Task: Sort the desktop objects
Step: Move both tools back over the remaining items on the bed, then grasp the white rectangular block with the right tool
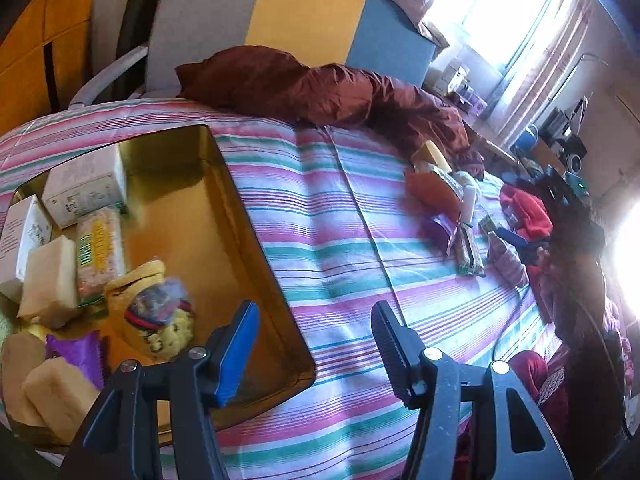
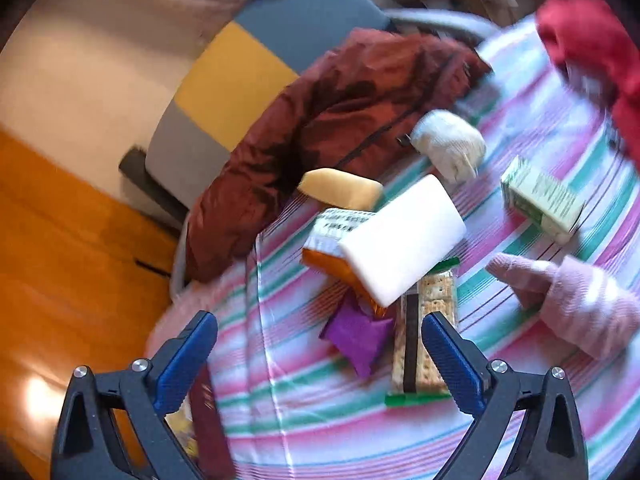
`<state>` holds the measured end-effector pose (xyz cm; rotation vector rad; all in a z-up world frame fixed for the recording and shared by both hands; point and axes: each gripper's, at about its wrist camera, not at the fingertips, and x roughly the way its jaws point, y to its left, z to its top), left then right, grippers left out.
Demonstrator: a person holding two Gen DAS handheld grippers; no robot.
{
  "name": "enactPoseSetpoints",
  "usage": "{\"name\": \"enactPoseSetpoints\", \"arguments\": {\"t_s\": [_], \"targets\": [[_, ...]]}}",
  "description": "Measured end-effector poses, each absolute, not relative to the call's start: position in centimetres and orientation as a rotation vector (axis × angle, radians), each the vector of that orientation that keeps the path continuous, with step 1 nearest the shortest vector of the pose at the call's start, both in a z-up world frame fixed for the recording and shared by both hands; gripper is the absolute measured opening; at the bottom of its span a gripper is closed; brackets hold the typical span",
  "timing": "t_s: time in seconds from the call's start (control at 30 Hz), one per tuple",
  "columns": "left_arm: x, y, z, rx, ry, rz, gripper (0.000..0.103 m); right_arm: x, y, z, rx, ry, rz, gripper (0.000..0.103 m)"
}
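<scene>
Left gripper (image 1: 316,340): jaws part-open, nothing held, over striped cover (image 1: 340,240) beside gold tray (image 1: 256,236). Tray holds boxes, sponges, a plush toy (image 1: 160,312). Right gripper (image 2: 320,356): jaws wide apart, empty. Between them lie purple packet (image 2: 358,336) & cracker pack (image 2: 424,340); beyond, white block (image 2: 404,236) atop orange packet (image 2: 340,268). Green box (image 2: 540,200) toward far edge, blurred. Maroon jacket (image 2: 340,120) at rear edge.

On the tabletop (image 1: 340,216) we see a tray (image 1: 224,216) at the left holding boxes (image 1: 84,186) and packets (image 1: 100,252). Well to its right lies a heap of snacks (image 1: 452,208), with a jacket (image 1: 320,88) behind them.
</scene>
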<state>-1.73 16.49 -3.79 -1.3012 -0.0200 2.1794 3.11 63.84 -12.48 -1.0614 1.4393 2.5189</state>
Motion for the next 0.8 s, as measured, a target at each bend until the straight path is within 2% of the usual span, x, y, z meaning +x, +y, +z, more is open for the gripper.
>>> {"name": "enactPoseSetpoints", "arguments": {"t_s": [0.1,0.67,0.7,0.77,0.8], "targets": [[-1.8,17.4,-4.0,-1.31,0.002,2.164,0.059,2.0,65.3,-14.1,-1.058,1.534,2.458,0.103],[-2.8,24.4,-5.2,-1.348,0.11,2.058,0.059,-1.9,68.8,-19.2,-1.056,1.729,2.343,0.103],[-2.8,24.7,-5.2,-1.346,0.113,2.051,0.059,-1.9,68.9,-19.4,-1.054,1.731,2.338,0.101],[-2.7,25.9,-5.2,-1.339,0.125,2.03,0.059,-2.1,68.9,-19.5,-1.082,1.695,2.349,0.088],[-2.8,26.5,-5.2,-1.335,0.131,2.019,0.059,-2.2,68.8,-19.4,-1.103,1.668,2.357,0.076]]}}
